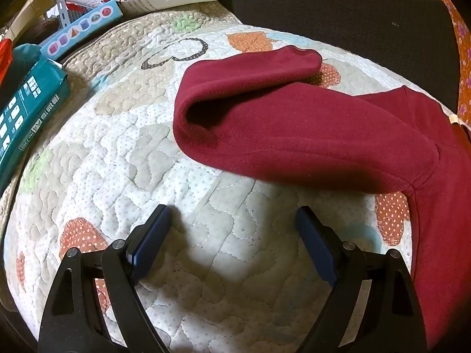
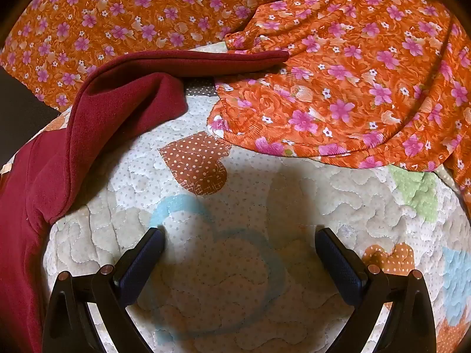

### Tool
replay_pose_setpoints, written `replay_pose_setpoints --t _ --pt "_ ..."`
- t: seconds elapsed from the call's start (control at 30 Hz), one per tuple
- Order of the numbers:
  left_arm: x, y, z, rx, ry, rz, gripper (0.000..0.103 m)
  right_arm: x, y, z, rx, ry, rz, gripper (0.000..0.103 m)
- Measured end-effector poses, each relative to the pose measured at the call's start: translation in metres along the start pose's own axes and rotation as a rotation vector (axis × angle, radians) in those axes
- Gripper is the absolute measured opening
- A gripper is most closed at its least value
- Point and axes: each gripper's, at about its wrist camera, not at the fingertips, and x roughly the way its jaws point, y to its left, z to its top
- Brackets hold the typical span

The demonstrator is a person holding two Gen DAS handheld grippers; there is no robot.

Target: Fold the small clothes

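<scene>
Maroon garment (image 1: 294, 123) sleeve lying crosswise, cuff pointing left, both grippers spread wide, empty

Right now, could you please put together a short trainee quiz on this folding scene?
1. True or false: the left claw grips the dark red fleece garment.
2. Which fabric lies beside the garment in the right wrist view?
A. orange floral fabric
B. striped towel
C. denim
3. Fill in: both claws hover over the ___ quilt.

Key:
1. False; its jaws are open and empty.
2. A.
3. Patchwork.
</scene>
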Motion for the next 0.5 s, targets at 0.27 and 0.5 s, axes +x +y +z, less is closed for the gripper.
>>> replay_pose_setpoints --t 0.27,0.5 --pt "0.0 -0.005 0.0 0.016 -0.004 0.022 0.087 0.0 0.0 0.0 -0.001 -0.001 -0.001 0.103" --pt "-0.008 -0.01 0.001 0.117 0.003 0.013 0.087 0.0 0.0 0.0 0.0 -0.001 -0.001 0.103"
